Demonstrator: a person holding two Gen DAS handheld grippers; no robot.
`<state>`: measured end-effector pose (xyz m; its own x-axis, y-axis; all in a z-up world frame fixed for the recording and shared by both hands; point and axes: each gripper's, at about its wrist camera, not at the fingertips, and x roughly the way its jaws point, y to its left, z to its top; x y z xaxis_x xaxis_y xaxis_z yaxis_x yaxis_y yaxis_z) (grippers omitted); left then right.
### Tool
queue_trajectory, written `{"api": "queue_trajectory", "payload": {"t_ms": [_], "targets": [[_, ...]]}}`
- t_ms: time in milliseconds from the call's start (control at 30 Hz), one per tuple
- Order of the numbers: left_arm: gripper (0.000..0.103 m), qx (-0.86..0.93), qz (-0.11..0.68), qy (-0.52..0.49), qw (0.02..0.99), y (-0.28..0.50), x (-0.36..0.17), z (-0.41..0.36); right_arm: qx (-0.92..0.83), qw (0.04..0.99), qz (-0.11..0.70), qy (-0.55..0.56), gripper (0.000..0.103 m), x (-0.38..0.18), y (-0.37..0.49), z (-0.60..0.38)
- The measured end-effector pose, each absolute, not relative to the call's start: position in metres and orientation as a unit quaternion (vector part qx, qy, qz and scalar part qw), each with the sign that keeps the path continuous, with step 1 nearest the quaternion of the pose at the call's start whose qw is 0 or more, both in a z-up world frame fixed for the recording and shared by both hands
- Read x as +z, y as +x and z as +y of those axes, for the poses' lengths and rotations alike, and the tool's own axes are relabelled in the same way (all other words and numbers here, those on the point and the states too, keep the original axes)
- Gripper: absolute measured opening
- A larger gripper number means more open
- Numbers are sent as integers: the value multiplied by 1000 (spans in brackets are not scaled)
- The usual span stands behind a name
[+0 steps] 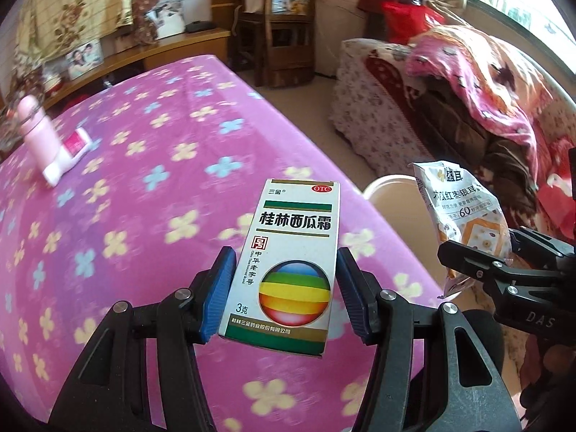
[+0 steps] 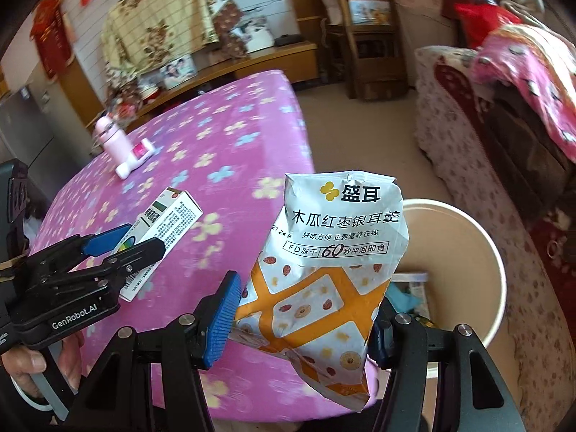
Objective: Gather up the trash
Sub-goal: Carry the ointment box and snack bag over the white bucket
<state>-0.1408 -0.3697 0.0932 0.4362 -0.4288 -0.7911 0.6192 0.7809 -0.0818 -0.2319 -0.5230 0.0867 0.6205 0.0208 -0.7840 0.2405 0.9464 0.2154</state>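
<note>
We're at the near edge of the pink flowered table (image 1: 136,187). Far left on it stands a pink bottle (image 1: 37,127), upright, with a white-and-pink tube (image 1: 70,154) lying against its base.

Left gripper (image 1: 284,284): jaws part-way open, closed on the medicine box (image 1: 288,262). Both blue pads press its long sides, and the box is upright with its printed face to the camera. It's lifted clear of the tablecloth. In the right wrist view we see the same left gripper (image 2: 124,243) from the side, box (image 2: 162,230) sticking out past the fingertips, with a hand (image 2: 32,363) on the grip below.

Right gripper (image 2: 306,309): jaws also part-way open, clamped on the snack pouch (image 2: 334,262). The left blue pad bears on the pouch's lower edge; the right pad is mostly hidden behind the foil. Pouch is crumpled, torn open at the top, held upright off the table. From the left wrist view the pouch (image 1: 464,212) sits just right of the box, with the right gripper (image 1: 478,259) seen side-on.

Right of the table's edge, behind the pouch: cream round bin (image 2: 482,252), open top, some scraps visible inside. Both items are near it, neither is in it.

Far right: sofa (image 2: 450,108) with a pink blanket (image 2: 532,82) draped on top.
</note>
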Motion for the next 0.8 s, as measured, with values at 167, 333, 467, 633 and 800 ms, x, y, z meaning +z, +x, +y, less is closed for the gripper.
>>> {"api": "queue_trajectory", "payload": {"t_ms": [167, 333, 467, 633, 800], "targets": [[55, -328, 428, 120, 834, -147, 93, -398, -88, 883, 430, 169, 59, 82, -248, -554], [55, -341, 427, 129, 827, -154, 90, -424, -106, 877, 433, 180, 59, 74, -258, -576], [55, -349, 428, 133, 823, -157, 88, -443, -118, 871, 437, 190, 59, 68, -265, -591], [55, -357, 430, 140, 817, -160, 82, -465, -131, 864, 441, 203, 59, 58, -273, -610], [55, -361, 434, 148, 812, -161, 74, -484, -141, 856, 448, 215, 59, 47, -277, -625]]}}
